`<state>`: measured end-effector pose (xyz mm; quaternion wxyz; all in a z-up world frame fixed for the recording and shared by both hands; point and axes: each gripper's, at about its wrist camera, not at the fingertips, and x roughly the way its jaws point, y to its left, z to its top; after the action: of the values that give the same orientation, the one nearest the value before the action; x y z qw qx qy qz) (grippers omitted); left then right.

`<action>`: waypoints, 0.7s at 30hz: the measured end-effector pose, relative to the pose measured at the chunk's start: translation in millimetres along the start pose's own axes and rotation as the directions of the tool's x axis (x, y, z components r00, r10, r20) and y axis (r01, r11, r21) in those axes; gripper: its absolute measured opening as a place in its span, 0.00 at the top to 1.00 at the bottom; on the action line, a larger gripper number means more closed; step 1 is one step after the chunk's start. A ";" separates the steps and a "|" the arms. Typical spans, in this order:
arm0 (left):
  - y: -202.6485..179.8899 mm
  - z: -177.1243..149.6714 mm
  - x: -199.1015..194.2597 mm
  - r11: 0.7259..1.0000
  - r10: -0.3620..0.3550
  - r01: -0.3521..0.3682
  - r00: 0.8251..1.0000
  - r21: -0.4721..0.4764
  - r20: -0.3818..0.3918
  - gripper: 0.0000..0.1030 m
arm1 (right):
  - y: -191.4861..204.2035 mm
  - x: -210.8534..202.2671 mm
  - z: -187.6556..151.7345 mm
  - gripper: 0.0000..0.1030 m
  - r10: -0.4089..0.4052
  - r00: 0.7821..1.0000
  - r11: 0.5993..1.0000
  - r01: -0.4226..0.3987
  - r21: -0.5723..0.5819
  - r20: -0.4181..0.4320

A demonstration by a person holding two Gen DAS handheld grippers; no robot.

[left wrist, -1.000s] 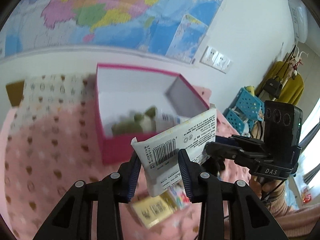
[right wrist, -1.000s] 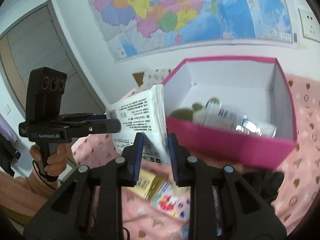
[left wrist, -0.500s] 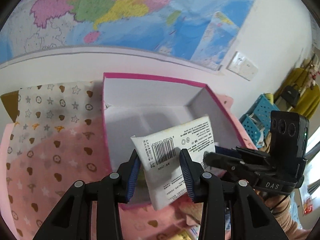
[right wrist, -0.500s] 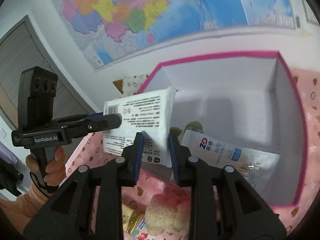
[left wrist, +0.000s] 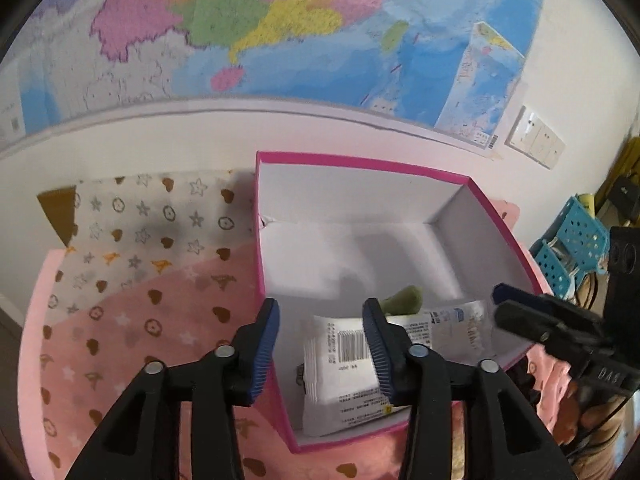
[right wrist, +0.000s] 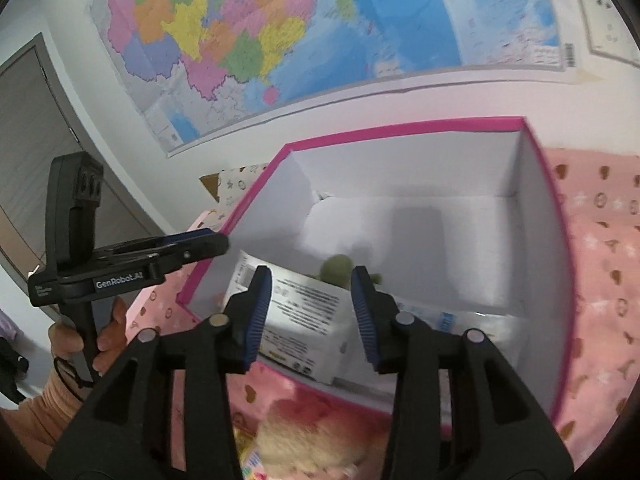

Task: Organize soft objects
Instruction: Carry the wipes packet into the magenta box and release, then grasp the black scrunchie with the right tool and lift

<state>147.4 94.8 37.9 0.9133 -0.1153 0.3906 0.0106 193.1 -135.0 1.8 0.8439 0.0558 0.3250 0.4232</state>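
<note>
A pink box [left wrist: 276, 380] [right wrist: 236, 208] with white inner walls stands on the pink bedspread. Inside it lies a white tissue pack [left wrist: 344, 376] [right wrist: 300, 320] with a barcode, beside a green plush toy [left wrist: 402, 300] [right wrist: 340, 268] and a white-blue packet [left wrist: 452, 320] [right wrist: 452, 320]. My left gripper [left wrist: 320, 346] hangs over the box's near left part, its jaws opening, and the pack lies below them, free of the pads. My right gripper [right wrist: 310, 314] is above the near edge, its jaws opening too, nothing pressed between them. Each gripper shows in the other's view.
A beige furry toy [right wrist: 308, 444] and a colourful packet lie on the bedspread [left wrist: 140, 340] in front of the box. A star-patterned cloth [left wrist: 152, 224] lies left of the box. A map covers the wall behind. Blue baskets [left wrist: 572, 248] stand at the right.
Both grippers carried the white tissue pack over the box, then spread their jaws. The pack dropped out of them and now lies inside the box.
</note>
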 end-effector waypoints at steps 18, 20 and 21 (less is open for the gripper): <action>-74.3 -64.4 -47.7 0.960 -0.233 0.227 0.972 0.162 0.020 0.42 | -28.6 -85.1 -60.3 0.53 -0.029 0.998 0.999 0.026 0.048 0.052; -82.0 -70.2 -46.2 0.952 -0.257 0.253 0.966 0.174 0.002 0.42 | -34.8 -88.0 -70.2 0.51 -0.051 0.998 0.997 0.048 0.065 0.042; -86.9 -73.8 -44.9 0.946 -0.272 0.269 0.962 0.181 -0.007 0.42 | -38.6 -88.8 -75.6 0.46 -0.065 0.997 0.995 0.062 0.074 0.034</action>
<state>73.3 -2.7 38.3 0.9162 -0.0844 0.3622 -0.1493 136.0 -239.9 -27.0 0.8600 0.0839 0.3267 0.3829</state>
